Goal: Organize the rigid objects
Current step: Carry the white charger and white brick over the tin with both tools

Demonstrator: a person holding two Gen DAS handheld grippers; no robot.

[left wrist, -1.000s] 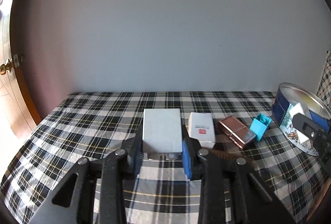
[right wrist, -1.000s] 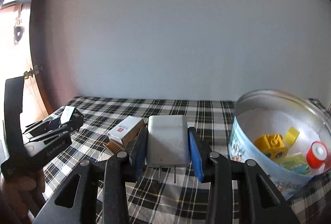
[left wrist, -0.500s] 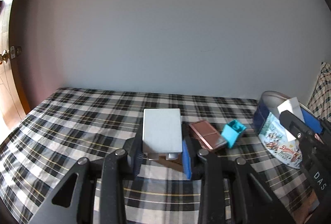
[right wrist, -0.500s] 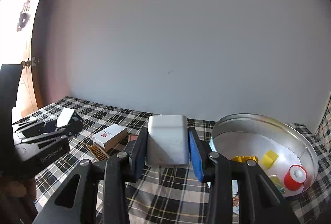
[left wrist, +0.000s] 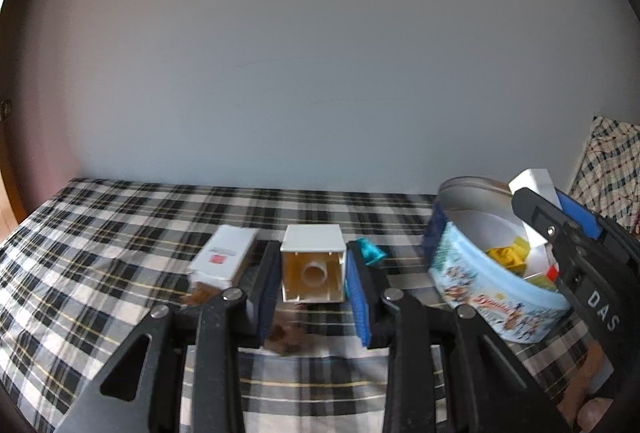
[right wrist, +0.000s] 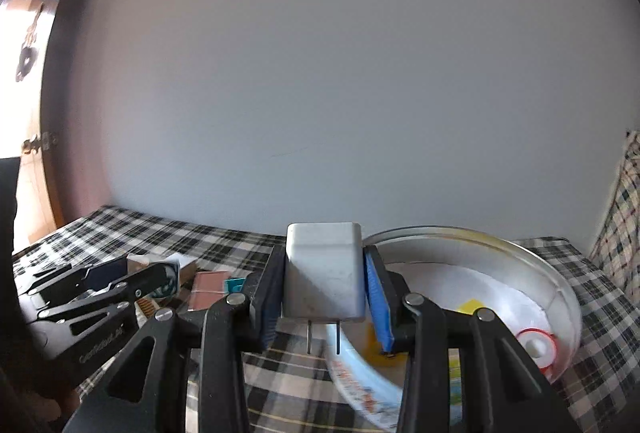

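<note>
Plaid cloth (left wrist: 100,233) is covering the surface. Left gripper (left wrist: 312,289) is clamping one hollow white block (left wrist: 313,265); right gripper (right wrist: 325,297) is clamping one smooth two-pronged charger (right wrist: 324,273) beside one round tin (right wrist: 560,285) at two o'clock.

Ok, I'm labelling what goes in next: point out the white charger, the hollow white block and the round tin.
white charger (right wrist: 324,273): right wrist view, its front face.
hollow white block (left wrist: 313,273): left wrist view, its open underside.
round tin (right wrist: 472,233): right wrist view, its far rim.
</note>
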